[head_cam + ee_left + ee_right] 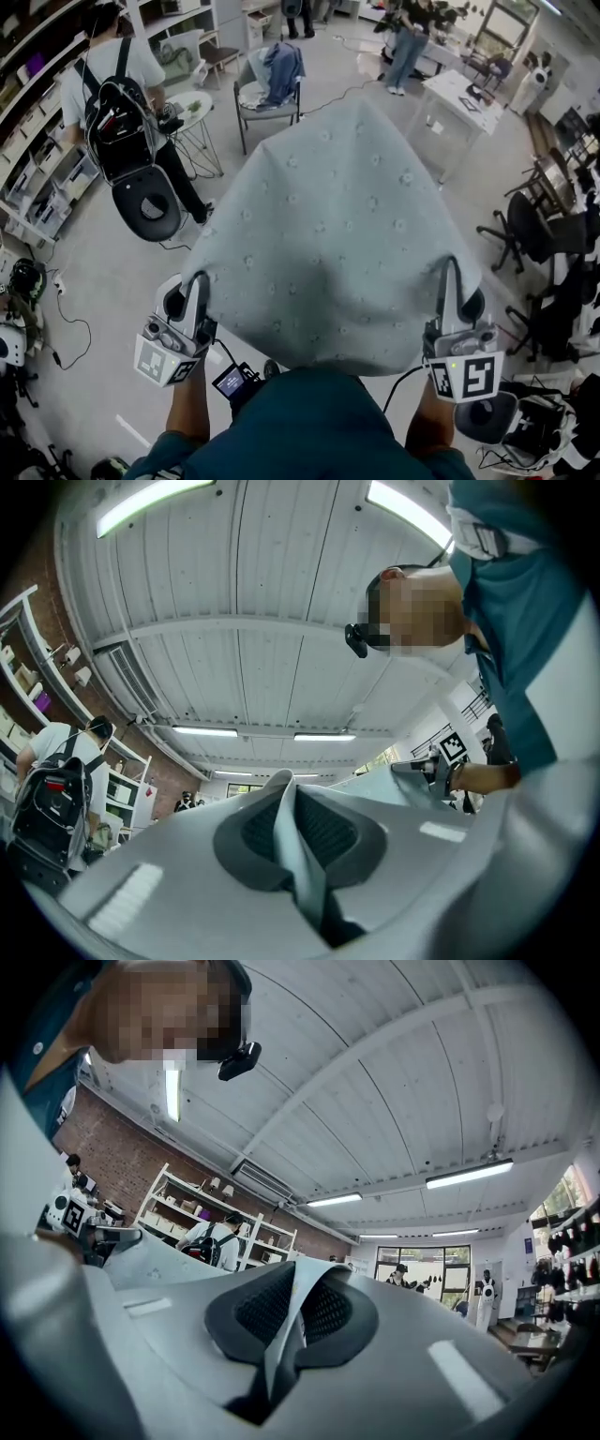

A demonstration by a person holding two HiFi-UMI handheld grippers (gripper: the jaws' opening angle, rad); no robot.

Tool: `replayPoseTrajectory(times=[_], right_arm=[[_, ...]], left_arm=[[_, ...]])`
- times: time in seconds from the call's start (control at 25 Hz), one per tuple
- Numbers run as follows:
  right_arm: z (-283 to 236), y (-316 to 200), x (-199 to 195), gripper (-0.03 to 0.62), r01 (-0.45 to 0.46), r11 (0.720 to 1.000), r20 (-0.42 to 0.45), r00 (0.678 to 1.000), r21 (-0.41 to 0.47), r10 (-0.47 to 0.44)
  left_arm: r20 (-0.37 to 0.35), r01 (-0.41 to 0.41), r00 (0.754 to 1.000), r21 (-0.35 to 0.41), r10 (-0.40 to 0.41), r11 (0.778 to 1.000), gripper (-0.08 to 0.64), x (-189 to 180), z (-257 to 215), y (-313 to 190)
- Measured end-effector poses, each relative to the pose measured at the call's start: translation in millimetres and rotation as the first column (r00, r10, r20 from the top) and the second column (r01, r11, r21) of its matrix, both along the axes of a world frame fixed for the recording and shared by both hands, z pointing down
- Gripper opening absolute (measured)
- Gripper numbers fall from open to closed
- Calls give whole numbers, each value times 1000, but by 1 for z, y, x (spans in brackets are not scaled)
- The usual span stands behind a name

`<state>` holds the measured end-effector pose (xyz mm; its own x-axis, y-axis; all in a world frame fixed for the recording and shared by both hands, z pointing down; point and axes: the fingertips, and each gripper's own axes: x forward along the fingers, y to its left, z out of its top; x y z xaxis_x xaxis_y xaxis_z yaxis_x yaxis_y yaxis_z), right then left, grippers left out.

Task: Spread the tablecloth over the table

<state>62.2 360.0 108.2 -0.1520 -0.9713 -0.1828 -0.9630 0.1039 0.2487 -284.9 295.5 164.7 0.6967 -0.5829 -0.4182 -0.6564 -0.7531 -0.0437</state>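
While the left gripper [192, 284] and right gripper [456, 274] each clamp its near edge, the tablecloth [337, 234] billows forward, beyond both alike.

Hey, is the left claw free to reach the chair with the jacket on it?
Probably not. The left claw is shut on the near edge of the cloth, the right claw likewise, and the chair stands well beyond the raised cloth.

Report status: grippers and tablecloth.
Left gripper shut on tablecloth edge. Right gripper shut on the other corner. Tablecloth domed up in front, hiding whatever lies beneath.
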Motion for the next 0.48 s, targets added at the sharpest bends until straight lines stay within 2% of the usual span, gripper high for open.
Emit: replayPoseTrajectory(times=[0.24,0.48], right_arm=[[8,-40,41,12,65,998,17,998,-14,-64],[17,-67,50,12,112,993,26,993,-27,-111]], left_arm=[[28,68,997,-10,-68,998,2,37,10,-21],[34,112,993,-31,-111,993,2,47,20,-31]])
